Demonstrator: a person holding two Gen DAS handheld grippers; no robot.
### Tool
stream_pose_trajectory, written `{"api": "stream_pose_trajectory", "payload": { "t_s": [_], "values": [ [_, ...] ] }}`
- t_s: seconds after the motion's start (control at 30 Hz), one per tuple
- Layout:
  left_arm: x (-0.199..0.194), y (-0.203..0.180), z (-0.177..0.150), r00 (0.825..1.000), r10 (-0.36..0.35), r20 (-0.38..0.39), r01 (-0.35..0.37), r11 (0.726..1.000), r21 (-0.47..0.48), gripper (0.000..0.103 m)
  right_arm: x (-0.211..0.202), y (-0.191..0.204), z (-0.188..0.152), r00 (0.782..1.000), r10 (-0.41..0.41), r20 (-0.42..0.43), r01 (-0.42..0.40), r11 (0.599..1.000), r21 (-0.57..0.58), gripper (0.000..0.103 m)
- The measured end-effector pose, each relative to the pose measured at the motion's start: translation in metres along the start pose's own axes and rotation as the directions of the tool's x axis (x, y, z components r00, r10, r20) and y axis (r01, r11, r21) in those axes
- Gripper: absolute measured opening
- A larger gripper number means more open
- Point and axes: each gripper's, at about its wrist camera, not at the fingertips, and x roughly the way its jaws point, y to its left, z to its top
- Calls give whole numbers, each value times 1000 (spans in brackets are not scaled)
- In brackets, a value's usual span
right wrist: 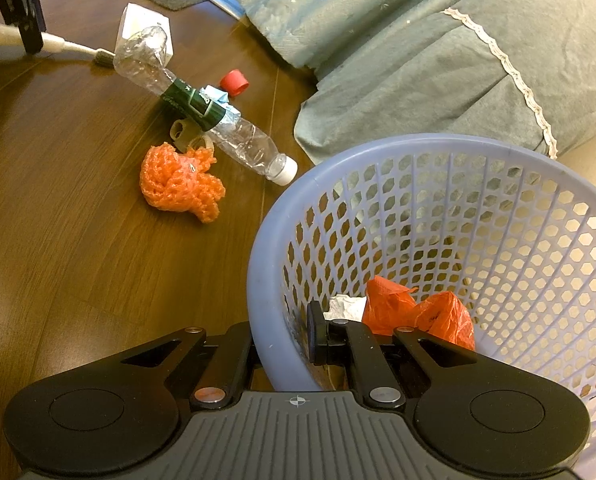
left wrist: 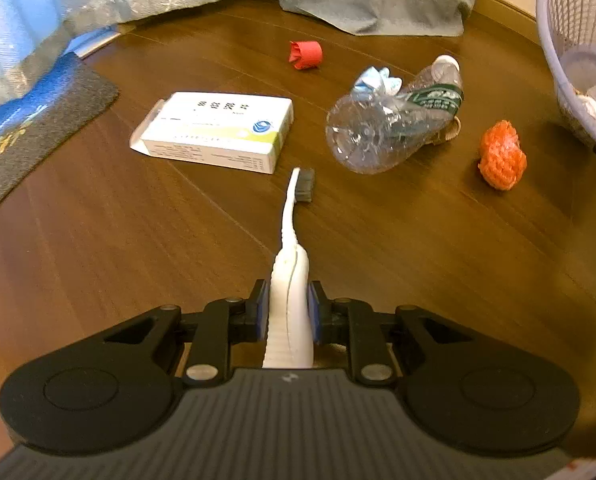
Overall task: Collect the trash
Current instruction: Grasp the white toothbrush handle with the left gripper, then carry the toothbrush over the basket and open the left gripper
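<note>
While clamping the toothbrush (left wrist: 294, 240), left tool (left wrist: 288, 312); right tool (right wrist: 282, 340) astride basket rim (right wrist: 266, 248), seemingly pinching

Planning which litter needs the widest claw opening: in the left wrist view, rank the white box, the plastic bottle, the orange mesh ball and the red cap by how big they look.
1. White box and plastic bottle: alike, not ranked.
2. Orange mesh ball.
3. Red cap: smallest, though it lies farthest from the camera.

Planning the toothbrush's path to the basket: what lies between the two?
In the left wrist view, the crushed bottle and orange mesh wad lie between toothbrush and basket.
</note>
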Motion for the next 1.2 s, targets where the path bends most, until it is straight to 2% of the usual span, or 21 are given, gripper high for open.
{"api": "stream_pose_trajectory", "payload": {
  "t_s": [0.2,0.63,1.2],
  "values": [
    [-20,1,8,999,-5,41,6,1000,-24,16,0,0,0,1000,1,0,-1,1000,0,5],
    [-39,-4,18,995,-23,93,25,999,-23,16,0,0,0,1000,0,-1,0,1000,3,5],
    [-70,-14,51,977,-79,199,88,995,-37,16,0,1,1,1000,-1,-2,1,1000,4,5]
  ]
}}
